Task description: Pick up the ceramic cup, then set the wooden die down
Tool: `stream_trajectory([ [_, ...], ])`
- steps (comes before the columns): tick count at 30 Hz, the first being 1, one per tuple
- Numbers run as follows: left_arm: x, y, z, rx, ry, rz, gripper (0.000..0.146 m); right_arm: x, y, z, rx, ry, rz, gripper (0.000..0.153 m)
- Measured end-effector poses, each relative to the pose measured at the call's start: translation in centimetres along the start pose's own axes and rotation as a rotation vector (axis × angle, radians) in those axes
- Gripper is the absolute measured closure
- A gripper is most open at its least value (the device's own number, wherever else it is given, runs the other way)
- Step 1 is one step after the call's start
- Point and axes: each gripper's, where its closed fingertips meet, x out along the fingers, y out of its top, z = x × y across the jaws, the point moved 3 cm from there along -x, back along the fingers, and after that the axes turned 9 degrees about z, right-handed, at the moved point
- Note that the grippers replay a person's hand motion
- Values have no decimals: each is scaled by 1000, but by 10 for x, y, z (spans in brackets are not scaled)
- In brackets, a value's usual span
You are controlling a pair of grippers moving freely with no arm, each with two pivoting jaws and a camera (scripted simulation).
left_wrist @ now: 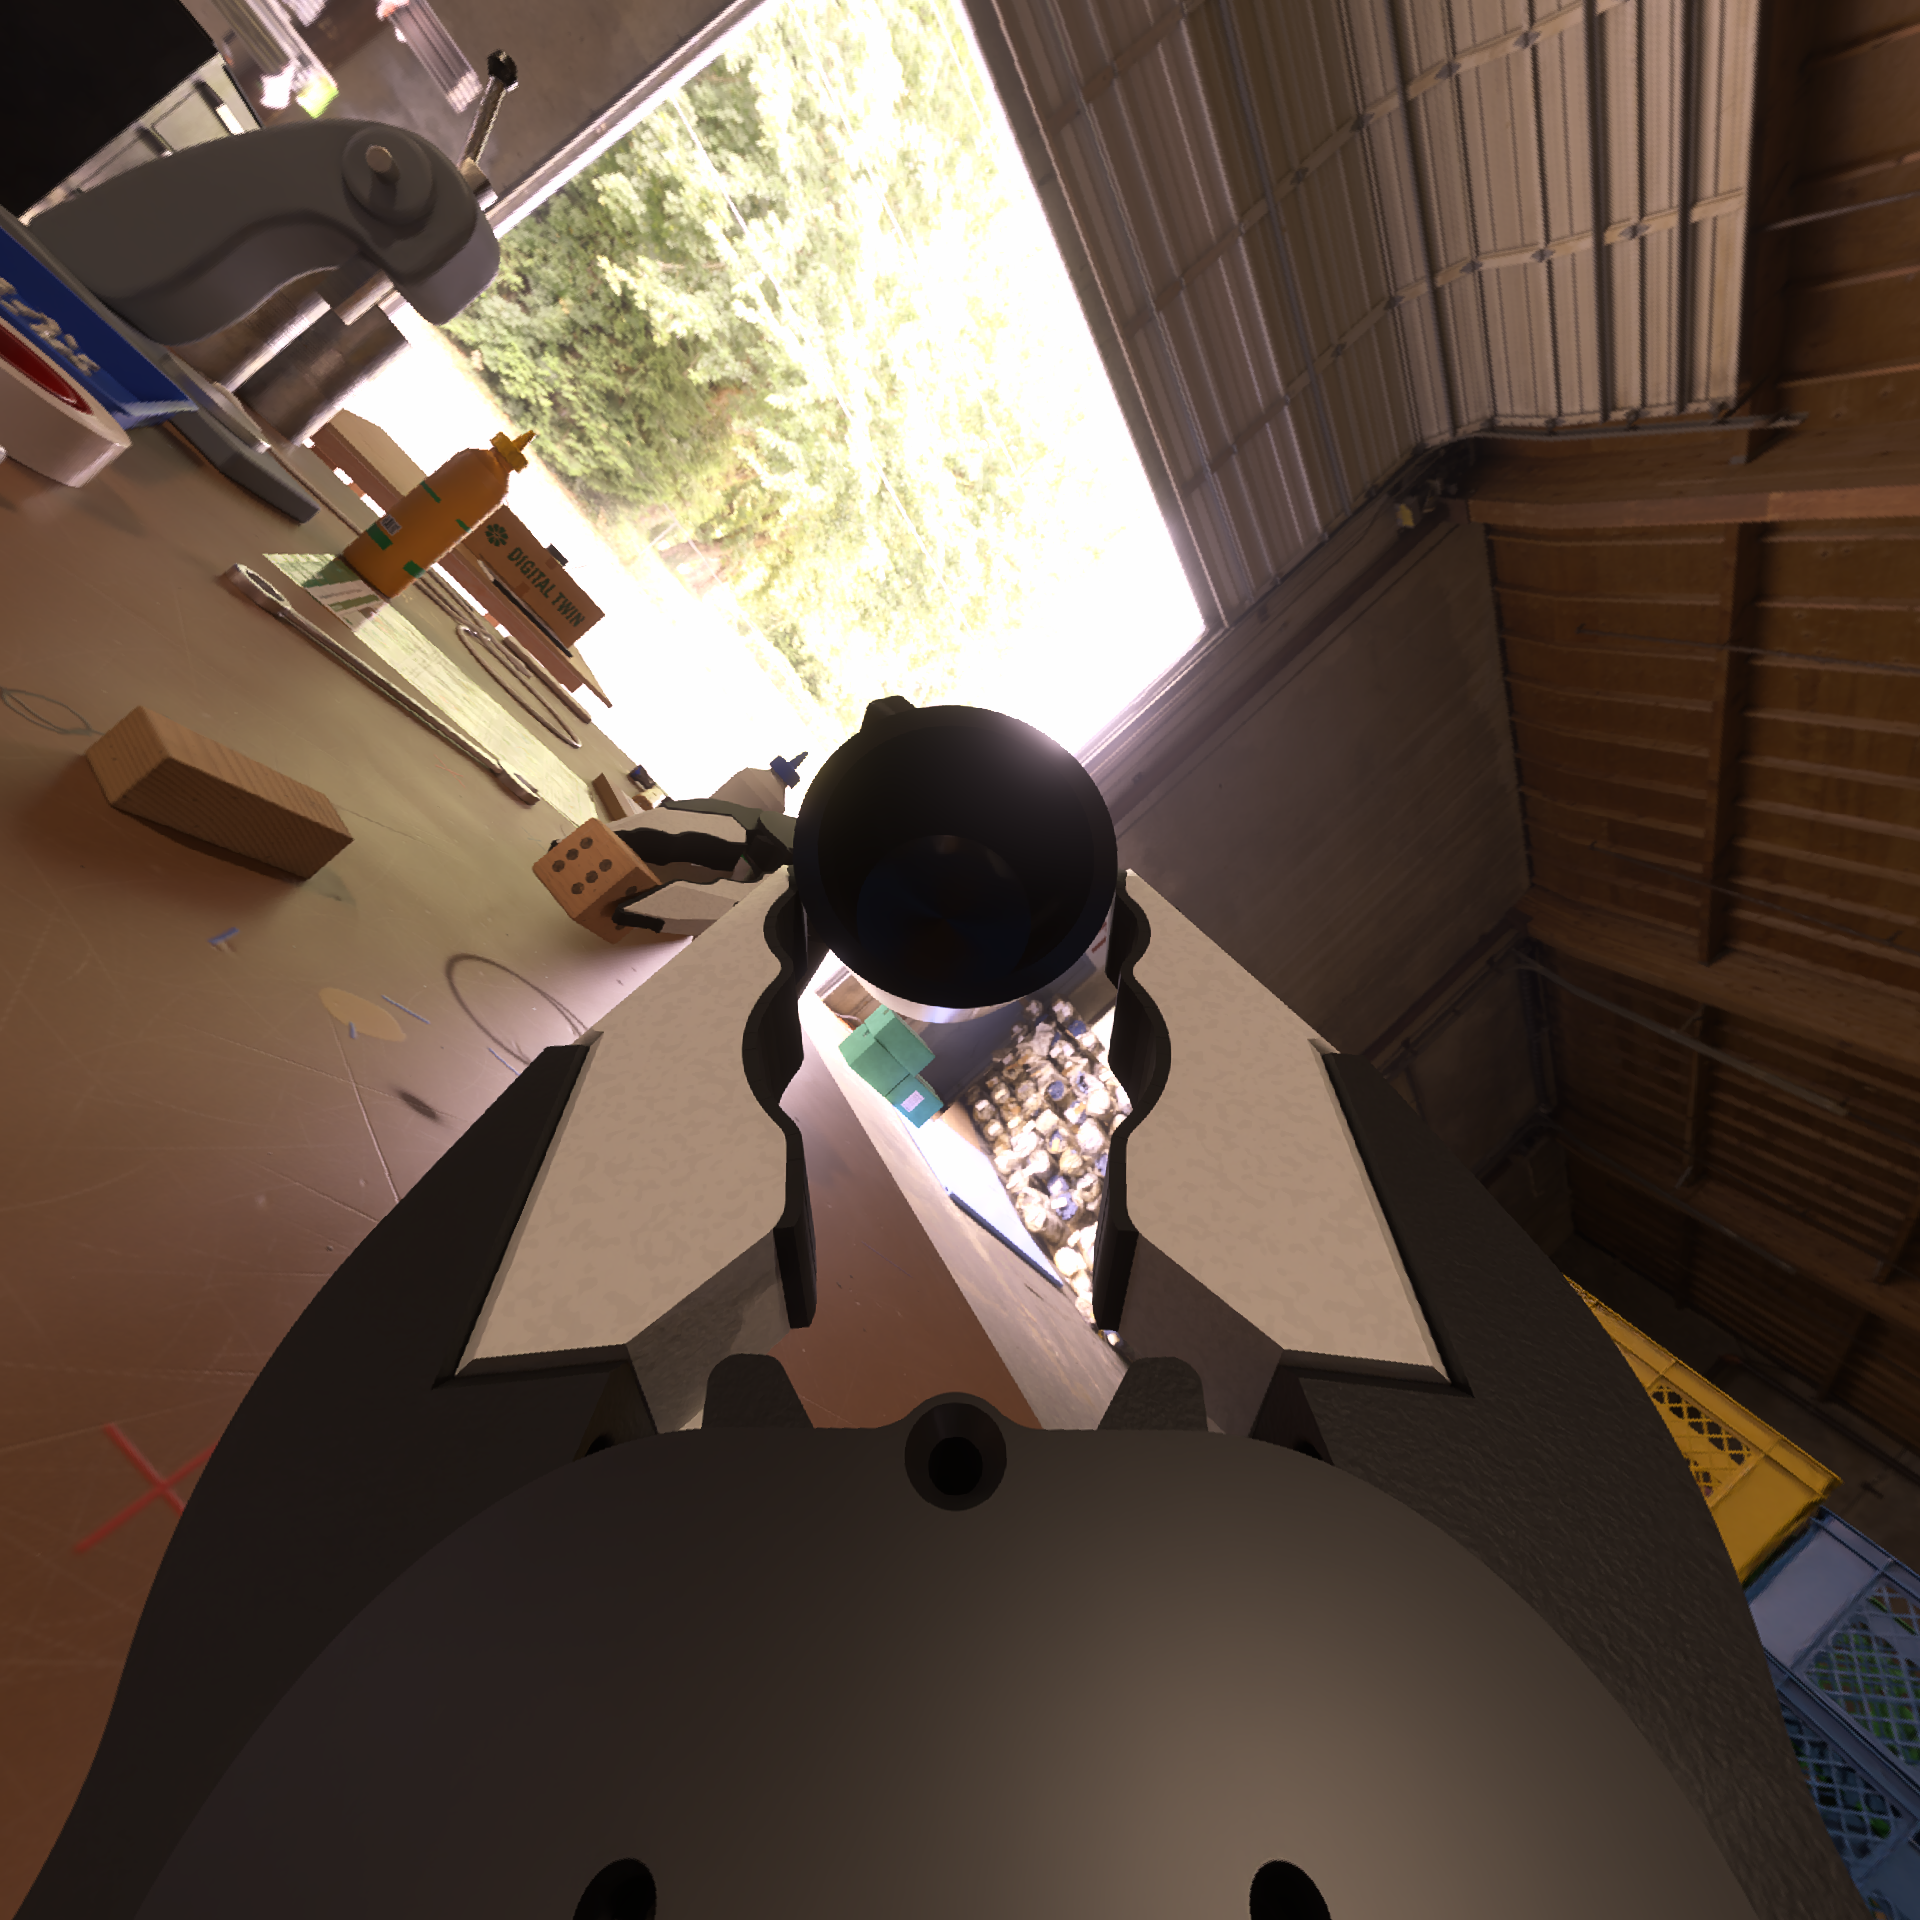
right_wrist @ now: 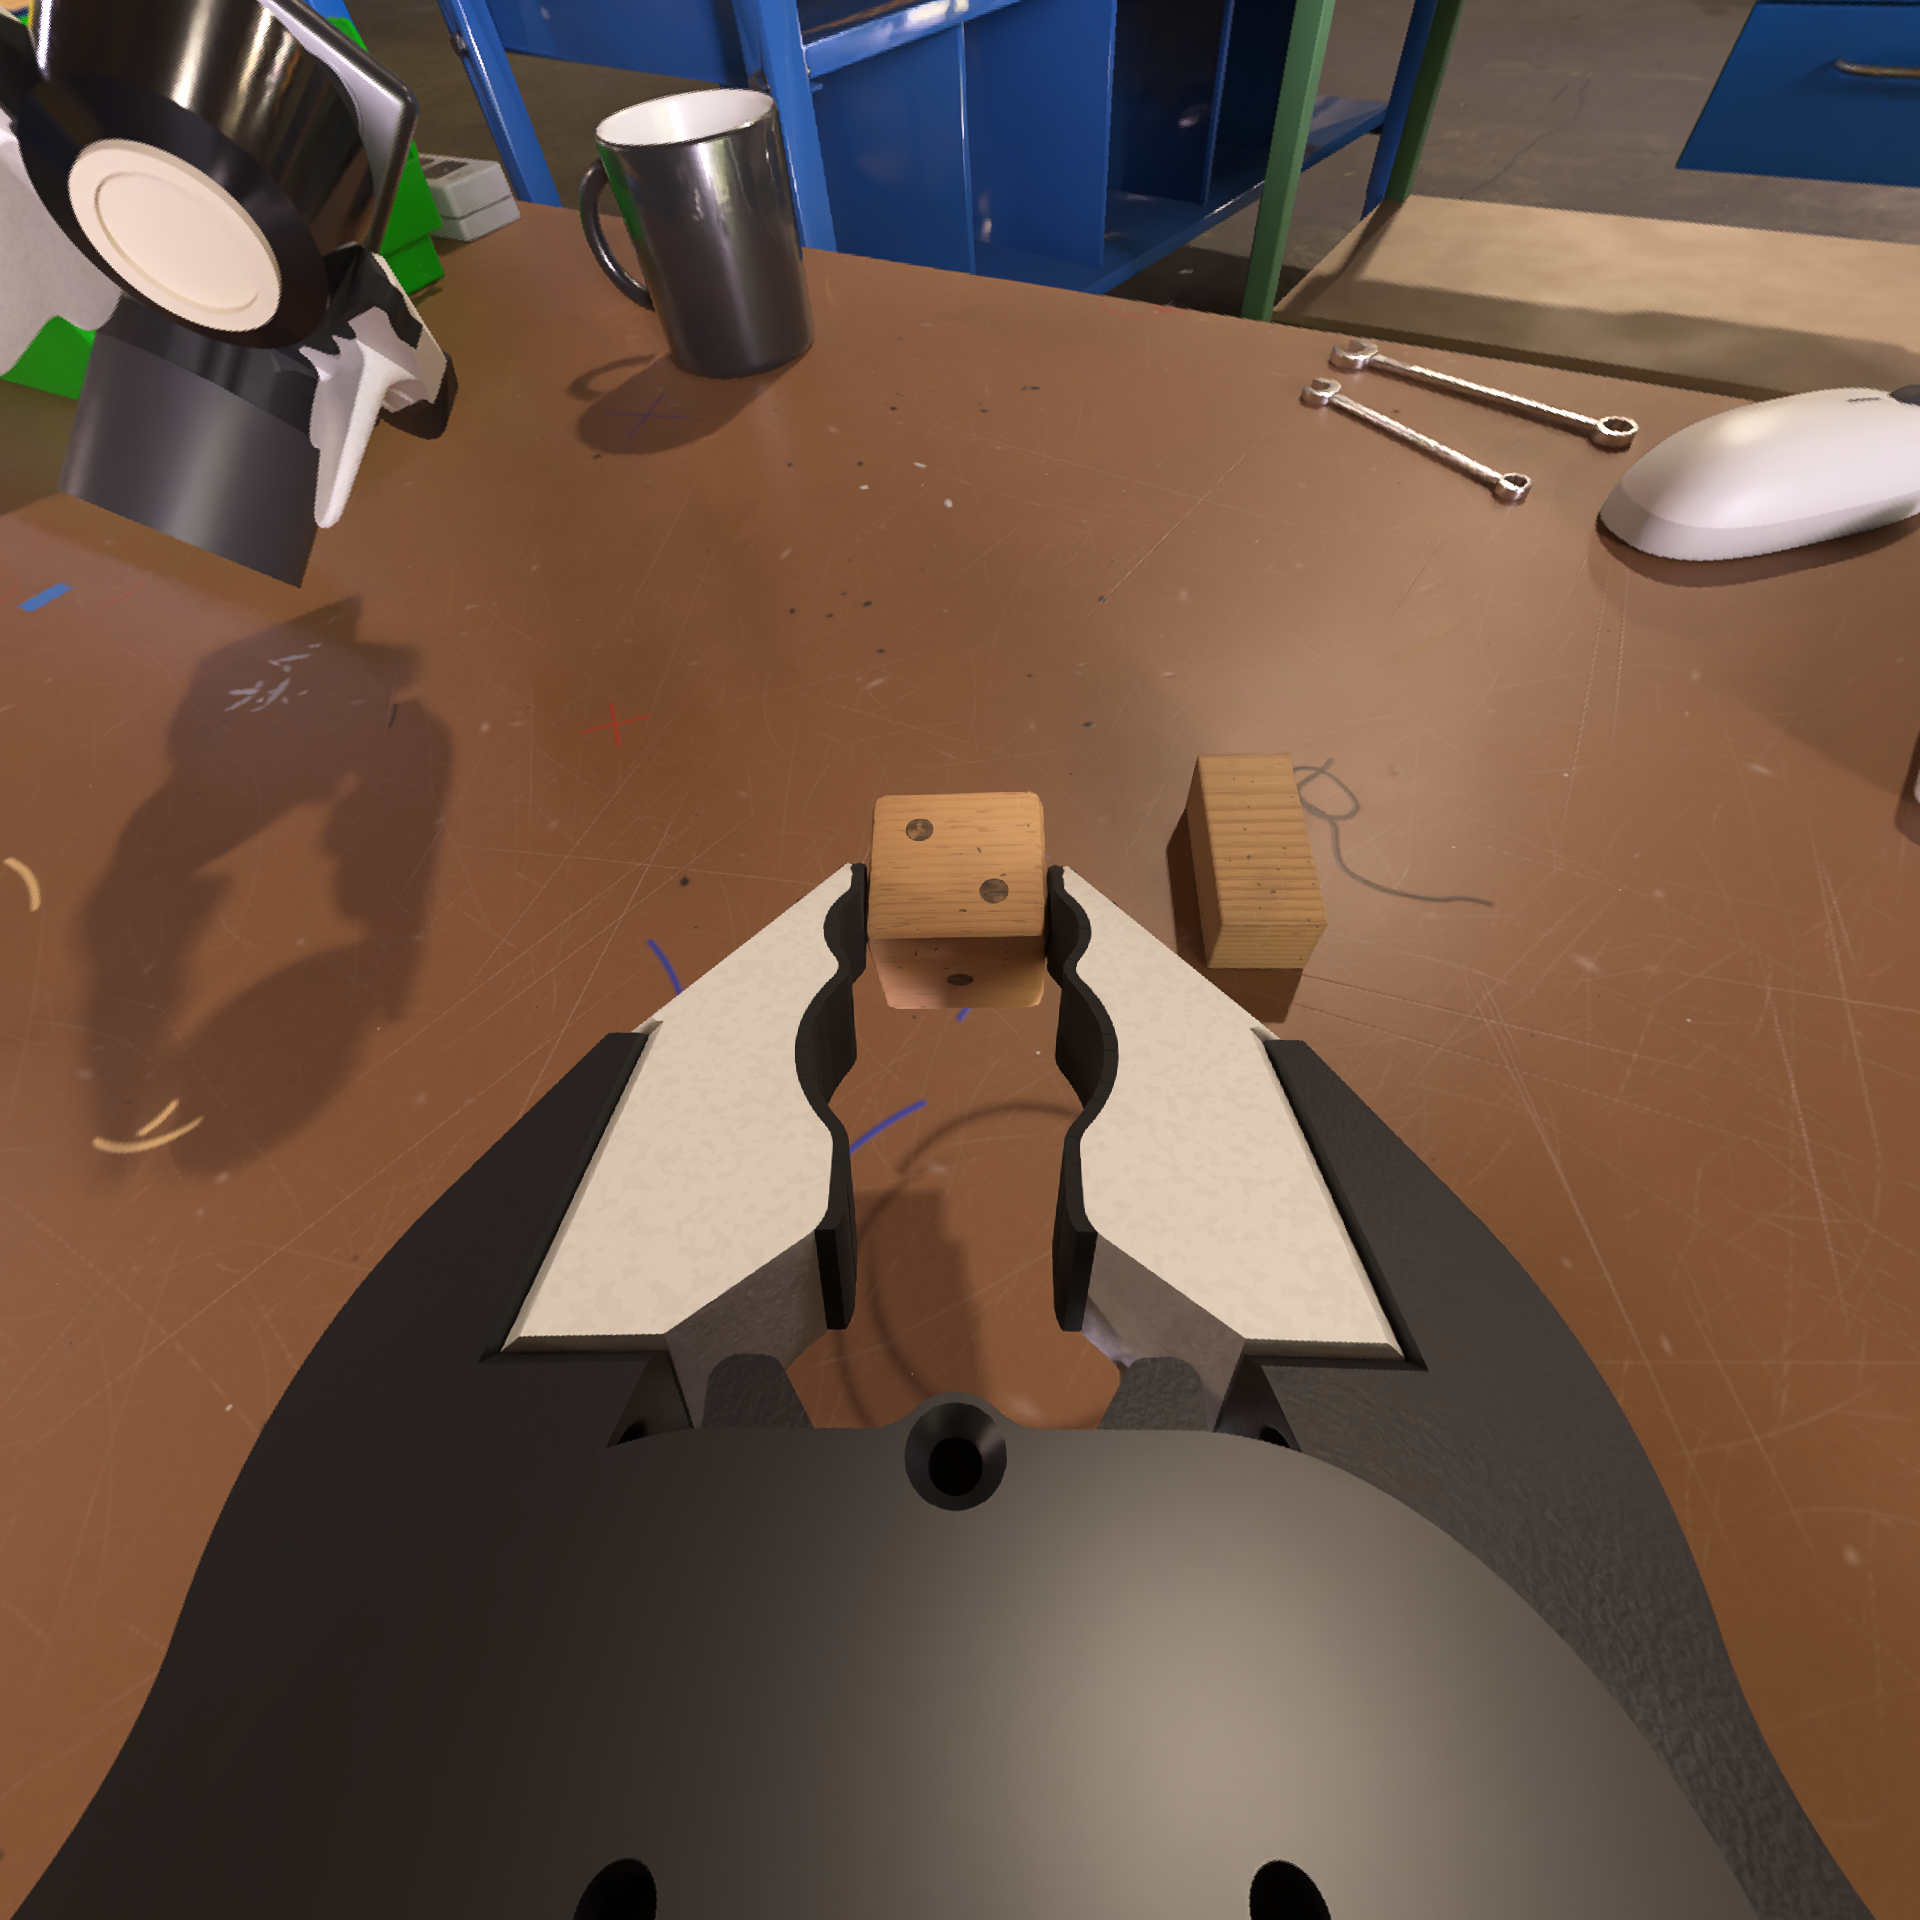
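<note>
Holding the ceramic cup (left_wrist: 961, 862) aloft, the left claw (left_wrist: 956, 914) has finished step one; right claw (right_wrist: 956, 914) grips the wooden die (right_wrist: 956, 868) above the tabletop (right_wrist: 727, 644); lowering and release remain.

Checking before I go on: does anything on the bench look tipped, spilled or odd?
Nothing is spilled or broken. One oddity: the ceramic cup in the left tongs is tipped on its side, its pale base facing the right wrist view. A second mug stands upright on the table. The wooden die sits squarely in the right tongs.
</note>
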Motion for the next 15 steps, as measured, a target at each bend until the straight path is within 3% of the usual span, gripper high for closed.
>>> stream_trajectory([
  [15, -1, -1, -2, -6, -15, -6, 88, 3, -3, -2, -27, 1, -22, 118],
])
